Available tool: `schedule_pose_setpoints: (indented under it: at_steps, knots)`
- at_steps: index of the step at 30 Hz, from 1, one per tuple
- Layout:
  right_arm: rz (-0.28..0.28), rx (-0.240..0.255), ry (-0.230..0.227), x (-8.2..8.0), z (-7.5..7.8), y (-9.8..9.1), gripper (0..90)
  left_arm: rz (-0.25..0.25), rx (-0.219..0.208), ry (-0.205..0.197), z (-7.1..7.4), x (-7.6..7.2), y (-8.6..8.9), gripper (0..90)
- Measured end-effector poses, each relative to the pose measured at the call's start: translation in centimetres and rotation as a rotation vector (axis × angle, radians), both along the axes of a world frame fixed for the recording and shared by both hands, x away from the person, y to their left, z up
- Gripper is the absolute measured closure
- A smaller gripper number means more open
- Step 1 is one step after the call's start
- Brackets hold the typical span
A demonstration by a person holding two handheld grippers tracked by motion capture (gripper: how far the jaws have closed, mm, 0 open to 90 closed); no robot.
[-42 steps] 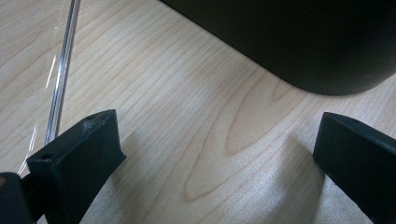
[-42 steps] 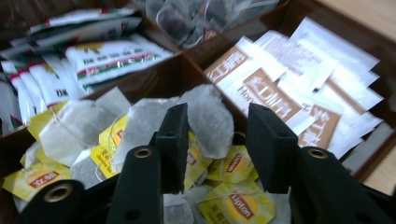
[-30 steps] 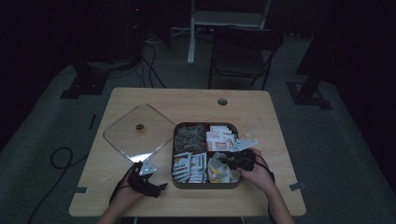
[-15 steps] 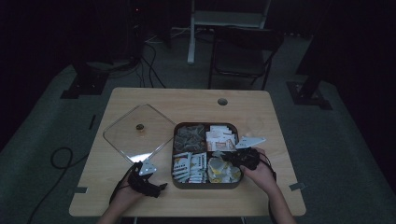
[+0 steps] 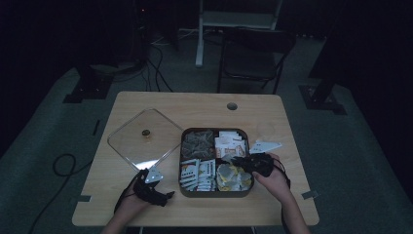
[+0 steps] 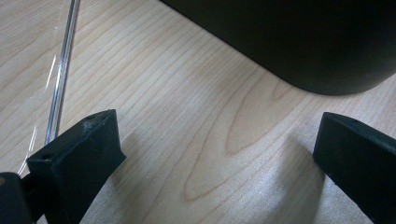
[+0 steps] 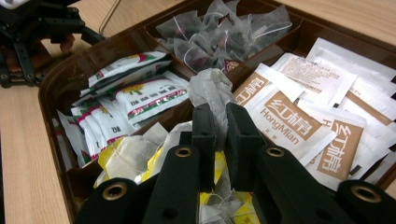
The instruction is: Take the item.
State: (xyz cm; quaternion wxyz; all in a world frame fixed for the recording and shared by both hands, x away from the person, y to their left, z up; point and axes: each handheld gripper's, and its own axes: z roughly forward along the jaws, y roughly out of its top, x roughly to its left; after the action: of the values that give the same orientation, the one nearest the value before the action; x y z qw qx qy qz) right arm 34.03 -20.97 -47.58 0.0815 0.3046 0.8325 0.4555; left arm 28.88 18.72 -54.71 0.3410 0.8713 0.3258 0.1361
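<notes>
The tea bag is pinched in the right claw, whose jaws have just been closing and now squeeze it tight. It sticks up past the claw tips, over the near corner of the box, right above the yellow bags.

It could go wrong from here. The claw only has a bit of thin paper, so a quick pull might tear it or let it slip out. Its string hangs below the claw and might catch on the yellow bags and drag one along.

The tea bag looks white, thin and crumpled, bunched up like a little puff.

The left claw rests on the desk, jaws wide apart, with nothing in it.
</notes>
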Motion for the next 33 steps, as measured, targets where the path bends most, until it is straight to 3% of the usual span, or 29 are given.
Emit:
schedule_pose_setpoints:
  at_steps: [13, 33]
  knots:
    - [-0.020, 0.073, -0.018, 0.0, 1.7, -0.8, 83.4, 0.000, 0.000, 0.000, 0.0, 0.0, 0.0, 1.6]
    - [-0.062, 0.114, -0.073, 0.5, 4.5, -2.2, 83.5, 0.002, -0.001, -0.001, 0.0, 0.0, 0.0, 1.6]
